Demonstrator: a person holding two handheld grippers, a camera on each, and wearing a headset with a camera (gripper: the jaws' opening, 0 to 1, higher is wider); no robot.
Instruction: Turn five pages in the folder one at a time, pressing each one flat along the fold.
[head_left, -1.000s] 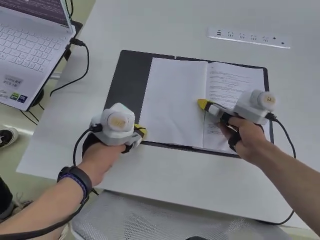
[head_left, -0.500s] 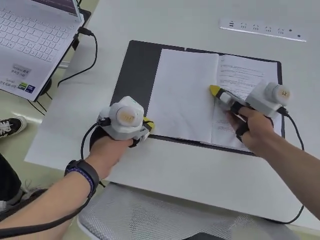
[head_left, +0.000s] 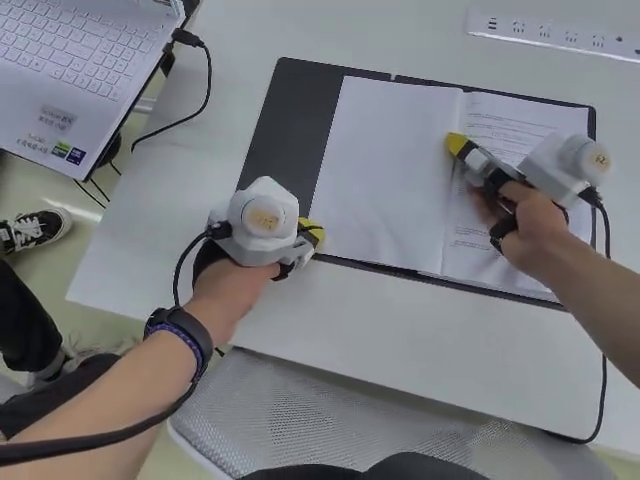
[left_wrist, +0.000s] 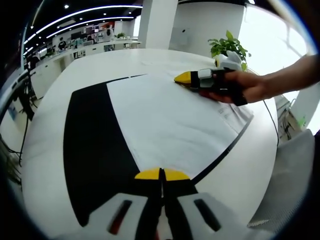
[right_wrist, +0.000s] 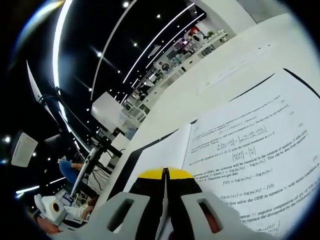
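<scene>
Black and matte, the folder (head_left: 285, 130) lies open and flat on a smooth white table (head_left: 380, 330). Its stack of thin white sheets shows two faces, one blank page (head_left: 390, 170) on the left and one printed page (head_left: 515, 125) of fine text on the right, meeting at a shallow fold. Two grippers of pale plastic with yellow tips are over it. The left gripper (head_left: 310, 234) rests at the folder's near edge by the blank page's lower corner, its jaws brought together with nothing seen between them. The right gripper (head_left: 457, 146) lies low across the printed page with its tip at the fold, jaws likewise pressed together and empty. One silver laptop (head_left: 70, 70) sits at the table's far left, and one long white power strip (head_left: 555, 30) lies beyond the folder. A grey mesh chair (head_left: 300, 415) shows below the table's near edge. The gripper views show an open office with curved ceiling light strips and one green potted plant (left_wrist: 227, 46).
</scene>
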